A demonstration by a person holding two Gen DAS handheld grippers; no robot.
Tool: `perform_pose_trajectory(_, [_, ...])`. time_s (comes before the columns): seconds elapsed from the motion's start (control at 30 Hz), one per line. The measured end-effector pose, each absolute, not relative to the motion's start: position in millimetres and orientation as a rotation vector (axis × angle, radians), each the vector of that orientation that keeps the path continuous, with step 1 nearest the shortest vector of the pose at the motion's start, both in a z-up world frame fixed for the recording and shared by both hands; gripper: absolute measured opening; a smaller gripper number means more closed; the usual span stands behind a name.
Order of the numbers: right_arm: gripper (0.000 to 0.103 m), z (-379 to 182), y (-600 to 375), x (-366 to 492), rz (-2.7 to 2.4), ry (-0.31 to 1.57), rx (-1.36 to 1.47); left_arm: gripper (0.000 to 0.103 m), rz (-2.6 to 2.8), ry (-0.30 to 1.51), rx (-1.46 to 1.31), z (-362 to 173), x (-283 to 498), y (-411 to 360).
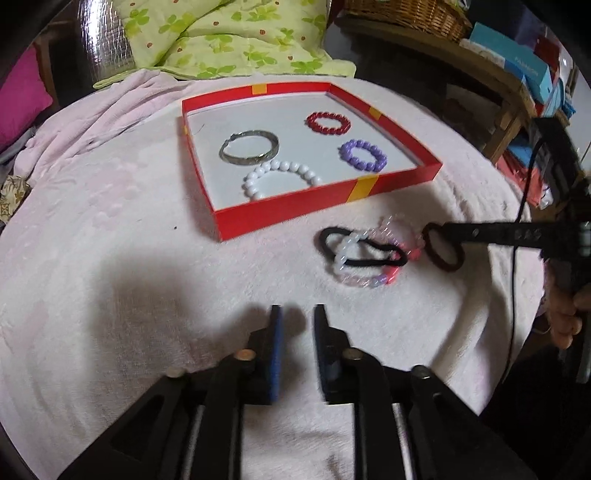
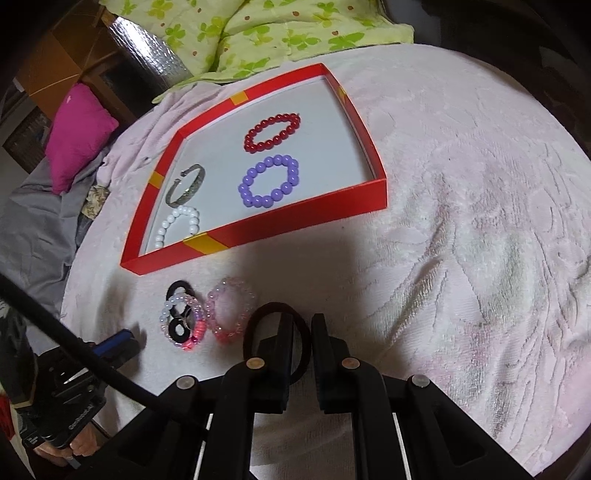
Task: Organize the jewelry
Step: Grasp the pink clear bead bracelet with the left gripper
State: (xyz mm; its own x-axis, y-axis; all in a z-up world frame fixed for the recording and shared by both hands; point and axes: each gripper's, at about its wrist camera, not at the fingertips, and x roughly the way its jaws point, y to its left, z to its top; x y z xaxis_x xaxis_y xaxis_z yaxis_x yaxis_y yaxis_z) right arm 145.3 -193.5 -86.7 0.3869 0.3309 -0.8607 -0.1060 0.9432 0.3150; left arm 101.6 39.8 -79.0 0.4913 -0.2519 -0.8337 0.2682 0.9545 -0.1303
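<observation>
A red tray (image 1: 280,216) (image 2: 295,225) on the pink blanket holds a red bead bracelet (image 1: 328,122) (image 2: 272,132), a purple one (image 1: 364,155) (image 2: 269,181), a white one (image 1: 279,179) (image 2: 177,225) and a silver bangle (image 1: 249,150) (image 2: 186,184). In front of it lie a black hair tie (image 1: 364,251) (image 2: 180,325), a pale bead bracelet (image 1: 354,273) (image 2: 183,321) and a clear pink bracelet (image 2: 231,312). My right gripper (image 2: 303,328) (image 1: 432,236) is open around the rim of a dark brown hair tie (image 2: 275,314) (image 1: 443,249). My left gripper (image 1: 297,317) is open and empty, above the blanket.
A green floral quilt (image 1: 236,40) (image 2: 258,33) lies behind the tray. A magenta pillow (image 2: 79,133) is at the left. A wicker basket (image 1: 406,14) and boxes on a wooden shelf (image 1: 509,85) stand at the back right.
</observation>
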Motion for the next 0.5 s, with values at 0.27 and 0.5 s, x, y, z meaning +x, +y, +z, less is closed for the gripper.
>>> perform_pose_trajectory(0.27, [0.012,-90,-194,144,0.272,1.157,0.226,0.04,-0.327,1.007,0.009,-86,120,19])
perform_pose_trajectory(0.5, [0.012,-89,-196,141,0.282,1.164,0.227,0.025,-0.378,1.001,-0.002,-93,129,9])
